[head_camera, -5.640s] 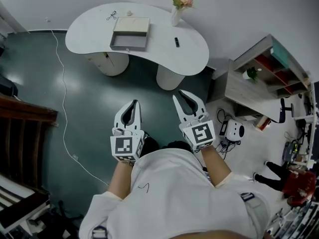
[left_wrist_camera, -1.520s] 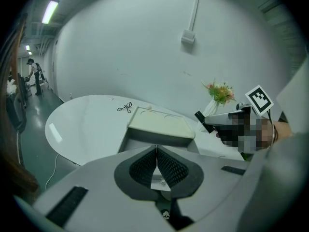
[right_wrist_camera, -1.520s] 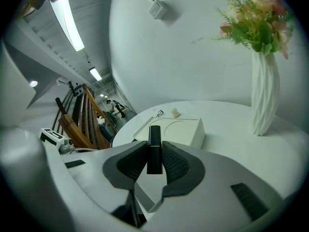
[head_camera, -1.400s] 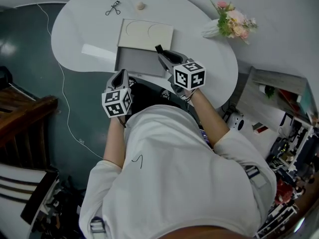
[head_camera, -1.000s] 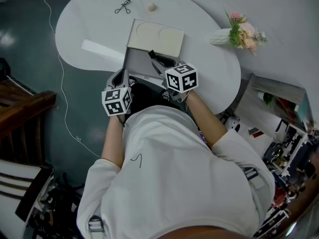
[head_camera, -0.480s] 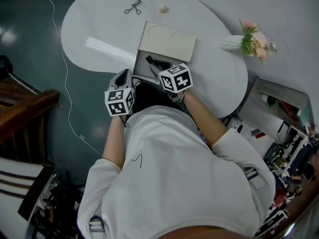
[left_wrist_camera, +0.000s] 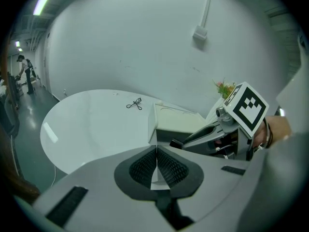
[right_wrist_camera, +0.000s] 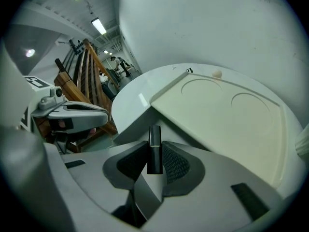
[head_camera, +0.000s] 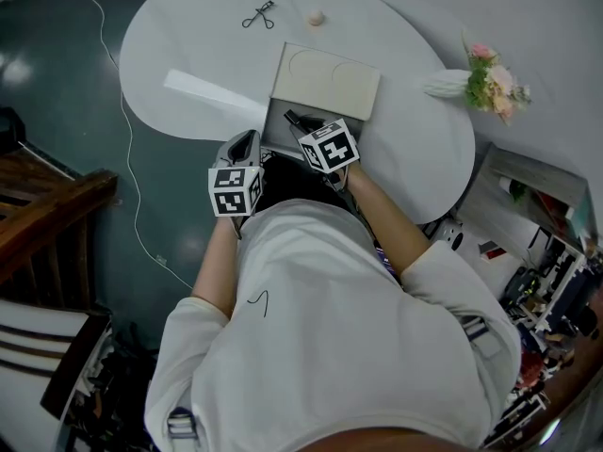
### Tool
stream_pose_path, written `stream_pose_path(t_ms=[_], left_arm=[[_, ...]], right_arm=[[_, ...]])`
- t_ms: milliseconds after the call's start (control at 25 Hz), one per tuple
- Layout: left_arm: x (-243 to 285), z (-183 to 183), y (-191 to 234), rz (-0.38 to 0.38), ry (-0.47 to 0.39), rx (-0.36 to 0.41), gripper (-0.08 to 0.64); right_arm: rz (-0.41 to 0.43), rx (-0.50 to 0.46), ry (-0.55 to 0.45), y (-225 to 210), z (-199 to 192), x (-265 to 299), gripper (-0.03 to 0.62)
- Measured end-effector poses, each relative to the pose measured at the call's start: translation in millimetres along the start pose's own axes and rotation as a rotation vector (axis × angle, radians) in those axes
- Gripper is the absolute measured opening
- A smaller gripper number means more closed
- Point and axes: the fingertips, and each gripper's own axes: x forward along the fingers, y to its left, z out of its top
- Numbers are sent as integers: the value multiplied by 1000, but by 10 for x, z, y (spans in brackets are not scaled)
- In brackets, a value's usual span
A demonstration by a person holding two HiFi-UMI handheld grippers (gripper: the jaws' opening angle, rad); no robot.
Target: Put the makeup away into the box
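- Spotted an eyelash curler (head_camera: 258, 14) and a small beige ball (head_camera: 316, 17) on the worktop (head_camera: 188, 55) past the box (head_camera: 325, 81), with flowers (head_camera: 492, 69) off to its right.
- Got a slim black lipstick (right_wrist_camera: 154, 144) pinched in the right hand-held gripper (head_camera: 300, 125), at the open box's near edge.
- Seeing the left hand-held gripper (left_wrist_camera: 156, 166) with jaws pressed together on nothing, just left of the box.

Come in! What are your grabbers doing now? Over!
Right gripper shut on black makeup tube, over open box. Left gripper shut, empty. Nothing blocking the box.
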Motion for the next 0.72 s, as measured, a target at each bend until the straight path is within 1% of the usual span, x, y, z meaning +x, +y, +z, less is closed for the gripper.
stream_pose_path(t_ms=[120,400,520,640,680,720], left_arm=[[13,29,-58,-18,5,16,20],[45,64,-175,-36,15,43,20],[45,44,-217,-39,21,40,20],[41,36,-271,-42,20,30,20],[41,39,-296,-43,19,28,20],[43,43,-323,-45,16,27,20]], right_arm=[[-22,-21,13,-4,-12,24,94],[-20,-16,14,-18,-45,33,94],[-18,-14,-8,-25,-41,14,97],[-18,-24,-40,-23,-5,-67,120],[-22,-24,-52,-32,1,-106,118],[-30,-21,-65,-47,3,-150,100]])
